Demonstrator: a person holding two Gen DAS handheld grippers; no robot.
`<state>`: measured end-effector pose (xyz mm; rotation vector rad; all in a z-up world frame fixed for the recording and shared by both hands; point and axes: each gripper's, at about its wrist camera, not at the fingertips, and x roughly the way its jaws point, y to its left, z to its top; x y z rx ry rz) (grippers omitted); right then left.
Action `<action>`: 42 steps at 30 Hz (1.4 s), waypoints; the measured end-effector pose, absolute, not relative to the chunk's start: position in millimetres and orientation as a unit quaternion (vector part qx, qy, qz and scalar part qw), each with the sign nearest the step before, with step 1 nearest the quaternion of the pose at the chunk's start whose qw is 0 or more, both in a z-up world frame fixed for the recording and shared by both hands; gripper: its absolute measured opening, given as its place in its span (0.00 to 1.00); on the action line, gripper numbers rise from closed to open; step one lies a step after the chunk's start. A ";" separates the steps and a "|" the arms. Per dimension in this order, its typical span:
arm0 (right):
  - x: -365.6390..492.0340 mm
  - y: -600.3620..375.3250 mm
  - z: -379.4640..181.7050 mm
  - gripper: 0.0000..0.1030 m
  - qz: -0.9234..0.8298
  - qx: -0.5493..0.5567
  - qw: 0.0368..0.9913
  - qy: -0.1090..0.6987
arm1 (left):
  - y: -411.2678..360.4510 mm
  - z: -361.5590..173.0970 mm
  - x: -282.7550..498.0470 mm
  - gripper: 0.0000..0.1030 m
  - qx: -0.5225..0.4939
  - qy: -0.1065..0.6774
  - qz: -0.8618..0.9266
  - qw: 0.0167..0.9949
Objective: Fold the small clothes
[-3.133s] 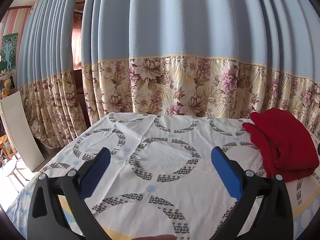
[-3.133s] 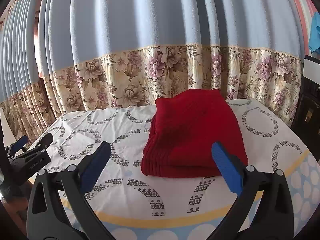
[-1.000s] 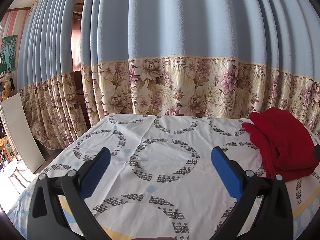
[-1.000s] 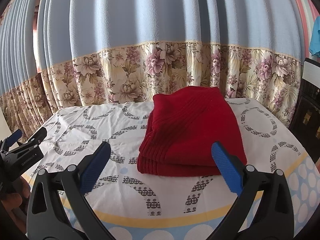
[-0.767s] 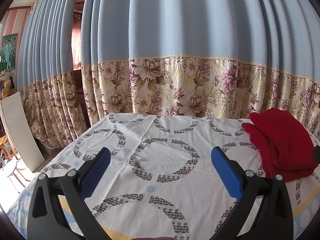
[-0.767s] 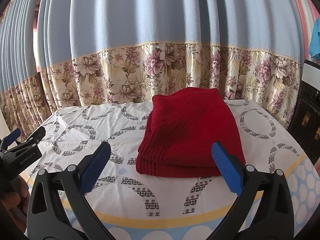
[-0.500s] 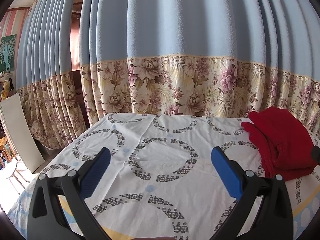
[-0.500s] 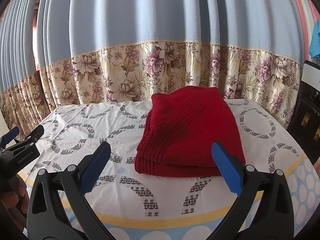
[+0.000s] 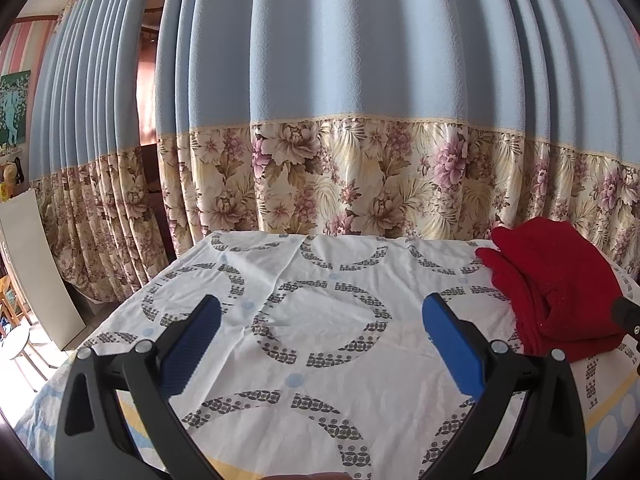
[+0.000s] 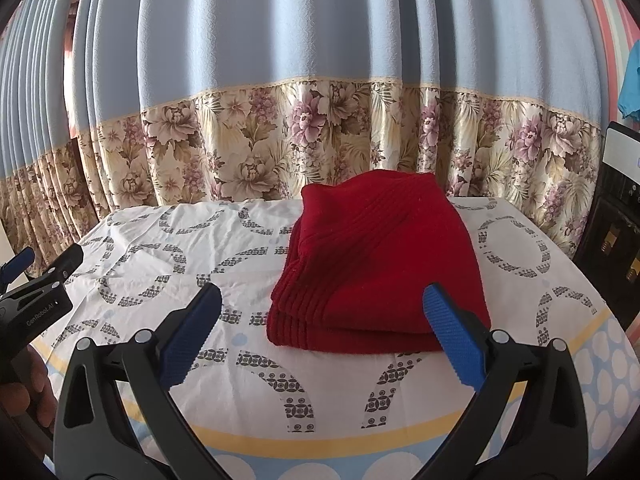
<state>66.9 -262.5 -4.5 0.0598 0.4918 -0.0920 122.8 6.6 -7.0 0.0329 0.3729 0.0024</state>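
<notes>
A red knitted garment (image 10: 380, 264) lies folded in a neat stack on the table's patterned cloth (image 10: 168, 248). In the left wrist view it (image 9: 552, 284) sits at the far right of the table. My right gripper (image 10: 320, 320) is open and empty, held just in front of the garment's near edge, not touching it. My left gripper (image 9: 320, 328) is open and empty above the bare middle of the cloth (image 9: 312, 280), to the left of the garment. The left gripper also shows at the left edge of the right wrist view (image 10: 36, 280).
A blue curtain with a floral hem (image 9: 360, 184) hangs close behind the table. A dark appliance (image 10: 616, 240) stands to the right of the table. A white board (image 9: 36, 264) leans at the far left, with a small stool (image 9: 16, 340) beside it.
The right gripper has shifted slightly to the left along the table's front, so the garment sits a bit more centred between its fingers. The left gripper has barely moved.
</notes>
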 end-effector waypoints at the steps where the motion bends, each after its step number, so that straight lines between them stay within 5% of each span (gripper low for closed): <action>1: 66.9 -262.3 -4.5 0.97 -0.046 0.029 0.968 0.243 | 6.5 -6.8 123.1 0.98 0.017 0.186 0.002 0.982; 42: 67.4 -262.1 -5.8 0.97 -0.044 0.026 0.968 0.246 | 8.3 -5.4 123.7 0.98 0.021 0.184 0.010 0.983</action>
